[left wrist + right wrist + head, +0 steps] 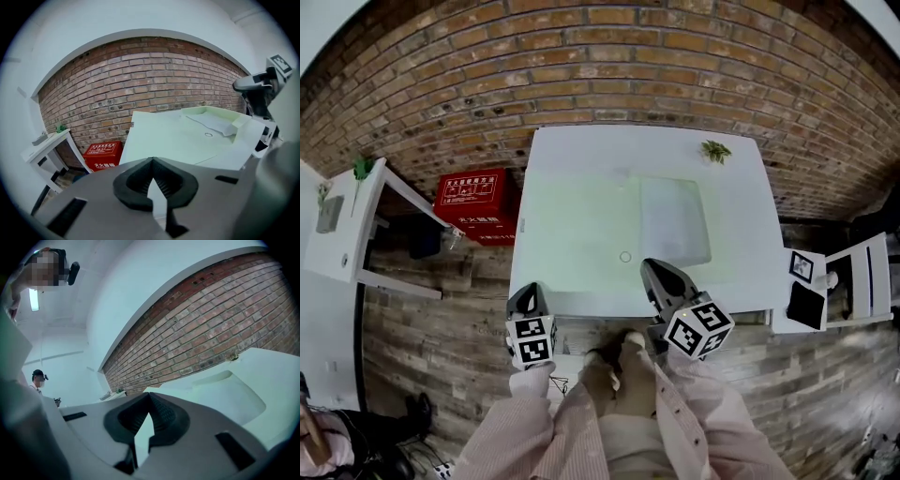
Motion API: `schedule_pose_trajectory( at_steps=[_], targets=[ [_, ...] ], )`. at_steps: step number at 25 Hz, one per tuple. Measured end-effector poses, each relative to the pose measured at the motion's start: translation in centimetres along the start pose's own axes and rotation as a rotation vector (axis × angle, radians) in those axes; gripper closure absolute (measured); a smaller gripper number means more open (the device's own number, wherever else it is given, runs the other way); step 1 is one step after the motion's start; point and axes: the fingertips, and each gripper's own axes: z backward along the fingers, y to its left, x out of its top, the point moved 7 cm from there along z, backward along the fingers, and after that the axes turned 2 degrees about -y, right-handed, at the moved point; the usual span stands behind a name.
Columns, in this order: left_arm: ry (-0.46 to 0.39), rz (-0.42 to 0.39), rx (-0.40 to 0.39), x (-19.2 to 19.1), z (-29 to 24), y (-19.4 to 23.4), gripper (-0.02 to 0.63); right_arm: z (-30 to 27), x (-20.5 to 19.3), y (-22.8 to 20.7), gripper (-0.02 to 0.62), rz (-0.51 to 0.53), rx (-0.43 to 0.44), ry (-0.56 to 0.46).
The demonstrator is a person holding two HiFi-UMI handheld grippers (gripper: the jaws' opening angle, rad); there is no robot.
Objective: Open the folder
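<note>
White bench (572,234) against brick wall (600,66). Small green sprig (715,150) at bench's far right corner, tiny ring (625,256) near its front edge. Red box (473,204) with white print on wood-plank floor (431,328), just left of bench. White side table (347,234) further left. White slatted furniture (862,277) at right, marker card (802,265) beside it.
</note>
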Motion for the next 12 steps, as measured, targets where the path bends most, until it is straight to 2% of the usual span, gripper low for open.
schedule_pose_trajectory(
  at_steps=[2, 4, 12],
  targets=[
    [-0.014, 0.007, 0.006, 1.1, 0.6, -0.4, 0.612, -0.1, 0.7, -0.7, 0.591, 0.007, 0.014, 0.004],
    [-0.036, 0.048, 0.0, 2.1, 1.1, -0.8, 0.612, -0.2, 1.3, -1.2, 0.591, 0.014, 0.03, 0.008],
    [-0.156, 0.114, -0.075, 6.2, 2.0, -3.3, 0.612, -1.1, 3.0, -2.2, 0.591, 0.056, 0.112, 0.005]
  ],
)
